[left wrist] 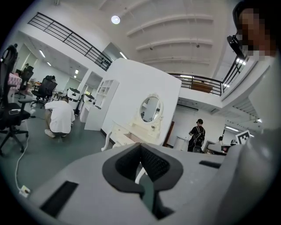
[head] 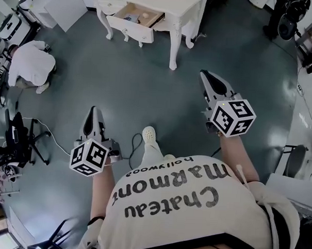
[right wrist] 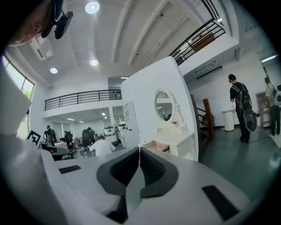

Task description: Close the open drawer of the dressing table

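Note:
The white dressing table (head: 176, 14) stands at the far end of the grey floor, its drawer (head: 136, 20) pulled out toward me with small items inside. Both grippers hang well short of it, over open floor. My left gripper (head: 93, 110) is shut with nothing held, and my right gripper (head: 205, 74) is likewise shut and empty. In the left gripper view the table (left wrist: 127, 137) and its oval mirror (left wrist: 150, 109) show just above the closed jaws. The right gripper view has the open drawer (right wrist: 154, 145) beyond the closed jaws, below the mirror (right wrist: 164, 105).
A person in white (head: 29, 64) crouches on the floor at the left. Office chairs (head: 13, 136) and a cable (head: 47, 137) lie at the left edge. White cabinets (head: 58, 6) stand left of the table. Another person (right wrist: 239, 105) stands far off to the right.

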Demonstrator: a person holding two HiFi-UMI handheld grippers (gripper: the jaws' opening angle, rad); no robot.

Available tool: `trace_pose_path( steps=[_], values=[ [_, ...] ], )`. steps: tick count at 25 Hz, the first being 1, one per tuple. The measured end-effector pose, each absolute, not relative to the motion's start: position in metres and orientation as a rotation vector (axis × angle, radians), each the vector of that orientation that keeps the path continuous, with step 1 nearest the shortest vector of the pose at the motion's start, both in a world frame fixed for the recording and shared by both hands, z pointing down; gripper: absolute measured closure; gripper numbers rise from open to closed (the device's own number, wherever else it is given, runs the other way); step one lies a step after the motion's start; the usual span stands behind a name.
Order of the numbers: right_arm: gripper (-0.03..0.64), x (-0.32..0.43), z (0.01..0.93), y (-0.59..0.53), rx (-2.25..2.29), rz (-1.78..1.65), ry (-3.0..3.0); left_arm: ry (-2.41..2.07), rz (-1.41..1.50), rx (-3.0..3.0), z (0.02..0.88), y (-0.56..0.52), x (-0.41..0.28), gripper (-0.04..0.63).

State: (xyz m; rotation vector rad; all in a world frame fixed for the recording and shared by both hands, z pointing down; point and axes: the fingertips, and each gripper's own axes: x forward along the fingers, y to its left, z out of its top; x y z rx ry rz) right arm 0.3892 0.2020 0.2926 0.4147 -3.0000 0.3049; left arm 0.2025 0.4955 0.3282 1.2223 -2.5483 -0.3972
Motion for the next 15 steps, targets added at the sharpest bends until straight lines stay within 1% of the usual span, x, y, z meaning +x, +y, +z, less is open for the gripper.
trace_pose_path(
  steps=[7, 15],
  values=[
    [0.586, 0.338, 0.280, 0.167, 0.509, 0.284, -2.994, -2.495, -0.421, 1.334, 0.321, 0.439, 0.132, 0.587],
    [0.586, 0.254, 0.255, 0.138, 0.541, 0.255, -2.991, -2.443, -0.421, 1.446, 0.290, 0.383, 0.048, 0.588]
  ],
)
